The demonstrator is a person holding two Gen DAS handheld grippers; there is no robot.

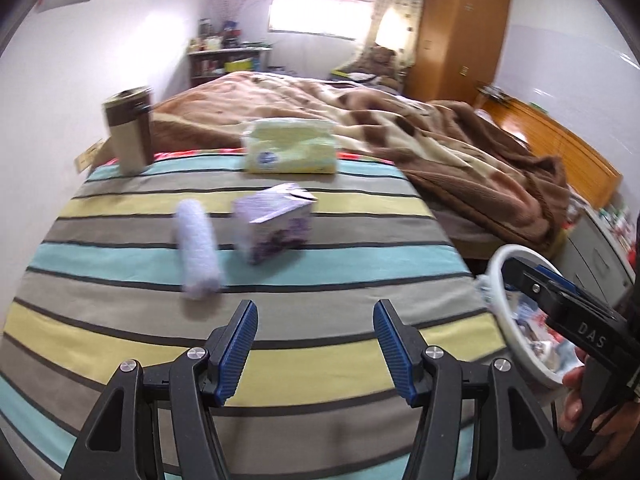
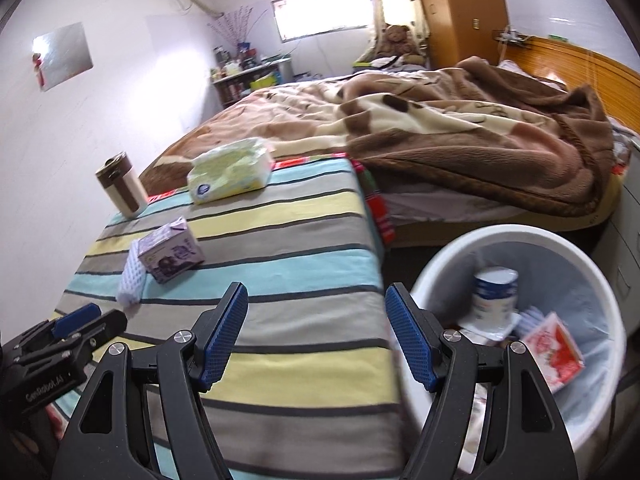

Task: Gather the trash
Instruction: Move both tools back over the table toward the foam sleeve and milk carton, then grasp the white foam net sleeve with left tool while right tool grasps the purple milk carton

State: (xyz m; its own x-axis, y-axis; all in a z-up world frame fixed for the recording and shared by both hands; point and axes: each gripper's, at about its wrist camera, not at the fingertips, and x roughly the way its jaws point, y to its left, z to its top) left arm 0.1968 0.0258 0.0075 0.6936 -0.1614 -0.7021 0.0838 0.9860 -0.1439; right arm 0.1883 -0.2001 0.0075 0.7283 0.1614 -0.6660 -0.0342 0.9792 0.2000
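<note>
We see the left hand-held gripper (image 1: 316, 344) hanging over a surface covered with a striped cloth (image 1: 120, 208), its blue-padded jaws spread apart with nothing between them. Ahead of it on the cloth lie the remaining pieces of trash: a white foam net sleeve (image 1: 198, 250) and, just beside it to the right, a small purple carton (image 1: 272, 226) with its top flaps torn open. From the right wrist view the carton seems to touch the sleeve, though blur keeps us from being sure. Farther back, near the cloth's far edge, a pale yellow tissue pack (image 1: 290, 152) lies flat, and well to its left a brown and cream lidded cup (image 1: 130, 132) stands upright. Beyond them stretches a bed with a rumpled brown blanket (image 1: 420, 128). The right hand-held gripper (image 2: 316, 340) also has its jaws wide apart and empty; it hovers over the right edge of the striped cloth, just beside a white bin (image 2: 592, 280) lined with a clear bag. Inside the bin we make out a white and blue paper cup (image 2: 494, 298) and a red and white packet (image 2: 554, 350) among other scraps. In the left wrist view a person's hand (image 1: 588, 404) grips the right tool's handle beside the bin's rim.
</note>
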